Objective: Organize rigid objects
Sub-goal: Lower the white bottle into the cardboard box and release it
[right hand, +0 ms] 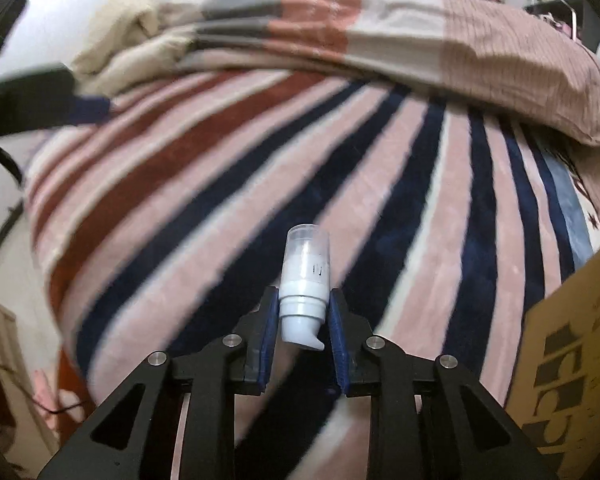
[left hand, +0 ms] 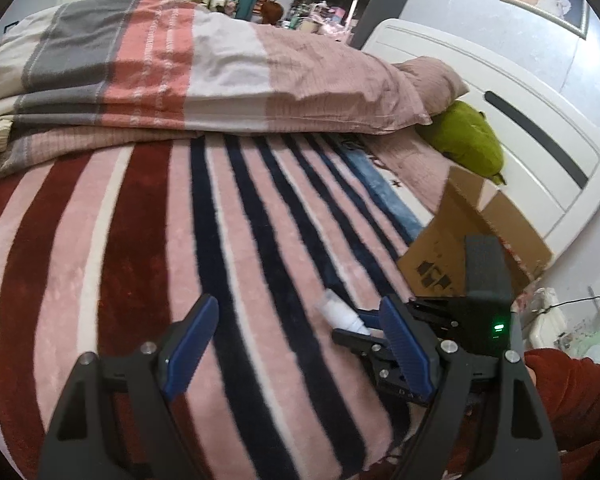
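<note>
1. A white pump bottle (right hand: 305, 280), low centre of the right wrist view, is pinched at its collar between the right gripper (right hand: 303, 316)'s 2 blue pads, its capped end pointing away over the striped blanket (right hand: 220, 184).
2. The left gripper (left hand: 296, 344) hangs with fingers spread, nothing between them.
3. A cardboard box (right hand: 572, 344) sits at lower right.

small white pump bottle (right hand: 305, 280) with clear cap; nozzle end toward the camera; clamped at its collar between the right gripper (right hand: 303, 320) pads above the striped blanket (right hand: 204, 184)
</note>
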### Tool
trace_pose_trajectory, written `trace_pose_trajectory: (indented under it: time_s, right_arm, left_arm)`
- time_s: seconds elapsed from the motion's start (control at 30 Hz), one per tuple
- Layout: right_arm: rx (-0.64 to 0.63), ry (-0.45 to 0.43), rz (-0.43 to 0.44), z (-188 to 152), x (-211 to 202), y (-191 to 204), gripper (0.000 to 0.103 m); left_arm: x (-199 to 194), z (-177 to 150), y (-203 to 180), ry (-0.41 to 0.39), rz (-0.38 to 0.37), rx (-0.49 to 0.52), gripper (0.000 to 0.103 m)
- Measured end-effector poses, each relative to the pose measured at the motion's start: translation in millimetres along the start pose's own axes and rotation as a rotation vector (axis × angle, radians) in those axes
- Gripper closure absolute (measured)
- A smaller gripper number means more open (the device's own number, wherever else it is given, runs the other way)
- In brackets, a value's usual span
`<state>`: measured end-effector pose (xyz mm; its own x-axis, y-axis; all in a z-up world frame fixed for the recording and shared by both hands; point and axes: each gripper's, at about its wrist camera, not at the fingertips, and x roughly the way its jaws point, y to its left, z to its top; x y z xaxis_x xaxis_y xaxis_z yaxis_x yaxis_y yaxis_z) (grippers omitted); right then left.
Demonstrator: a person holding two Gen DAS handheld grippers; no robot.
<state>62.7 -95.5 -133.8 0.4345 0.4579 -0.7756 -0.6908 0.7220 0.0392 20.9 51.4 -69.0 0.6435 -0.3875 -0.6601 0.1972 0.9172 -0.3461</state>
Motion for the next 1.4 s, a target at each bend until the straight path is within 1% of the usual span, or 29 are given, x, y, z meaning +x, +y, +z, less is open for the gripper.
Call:
trace_pose_trajectory:
  time_s: [0.07,0.17,0.2,0.23,0.27,0.33,0.37,0.4,0.5,0.53,0.63,0.73,0.87,1.0,1.13,1.17,1.2,1.23,1.27,1.3,1.4]
  right_arm:
    - [-0.026,-0.039,0.019,9.6,-21.4,6.7,0.083]
    - [-0.048,-0.108,0.074,21.7,-61.6,13.0,0.083]
    - [-0.055,-0.132,0.089,24.3,-74.4,13.6,0.083]
    - [-0.059,-0.153,0.098,25.9,-86.0,13.2,0.083]
    - [-0.061,-0.171,0.101,28.4,-94.0,12.9,0.083]
    - [-0.058,-0.204,0.099,27.7,-112.5,7.1,0.083]
    - [-0.05,-0.218,0.097,26.8,-121.3,1.7,0.083]
    - [-0.041,-0.233,0.094,25.6,-129.4,-3.5,0.083]
    - [-0.021,-0.269,0.064,22.1,-148.7,-21.1,0.083]
    - [-0.012,-0.278,0.052,19.9,-154.7,-29.1,0.083]
    - [0.03,-0.293,0.022,13.4,-170.4,-55.9,0.083]
    - [0.069,-0.289,-0.022,5.1,-180.4,-82.7,0.083]
    - [0.119,-0.248,-0.066,-6.6,-189.5,-115.7,0.083]
    - [0.164,-0.194,-0.09,-16.3,-190.6,-144.8,0.083]
    - [0.181,-0.154,-0.117,-22.2,-186.1,-159.6,0.083]
    - [0.184,-0.146,-0.127,-22.8,-183.9,-162.6,0.083]
    - [0.19,-0.136,-0.132,-23.5,-181.5,-165.4,0.082]
    - [0.201,-0.128,-0.128,-24.8,-179.3,-168.0,0.076]
    - [0.218,-0.124,-0.115,-26.3,-178.3,-171.3,0.07]
    - [0.223,-0.125,-0.106,-27.2,-178.2,-173.3,0.059]
    - [0.205,-0.128,-0.119,-25.9,-178.6,-169.5,0.057]
  left_arm:
    - [-2.3,4.8,-10.1,-0.011,-0.039,0.012,0.023]
    - [-5.8,16.3,-29.0,-0.03,-0.097,0.031,0.023]
    - [-6.7,20.7,-35.3,-0.037,-0.113,0.036,0.026]
    - [-7.0,25.8,-43.7,-0.042,-0.136,0.041,0.033]
    - [-6.6,29.2,-49.0,-0.042,-0.152,0.045,0.036]
    - [-5.1,36.6,-63.1,-0.044,-0.182,0.055,0.046]
    - [-3.7,40.5,-71.6,-0.045,-0.196,0.064,0.049]
    - [-2.2,43.8,-79.6,-0.045,-0.206,0.072,0.056]
    - [6.5,55.9,-106.7,-0.038,-0.211,0.115,0.064]
    - [11.2,61.6,-118.6,-0.038,-0.217,0.134,0.064]
    - [25.6,73.4,-147.0,-0.022,-0.23,0.183,0.064]
    - [48.5,85.1,-177.9,0.011,-0.251,0.23,0.064]
    - [79.0,93.9,-207.7,0.066,-0.28,0.265,0.064]
    - [107.8,98.5,-230.5,0.119,-0.29,0.288,0.064]
    - [128.4,100.0,-239.8,0.156,-0.291,0.284,0.063]
    - [131.2,100.4,-240.6,0.159,-0.288,0.282,0.062]
    - [133.2,100.5,-241.2,0.159,-0.284,0.281,0.054]
    - [134.0,101.2,-242.2,0.152,-0.278,0.281,0.042]
    - [132.9,101.4,-242.1,0.141,-0.271,0.28,0.036]
    - [131.8,101.7,-242.1,0.132,-0.269,0.28,0.03]
    - [125.3,101.3,-239.8,0.115,-0.255,0.281,0.026]
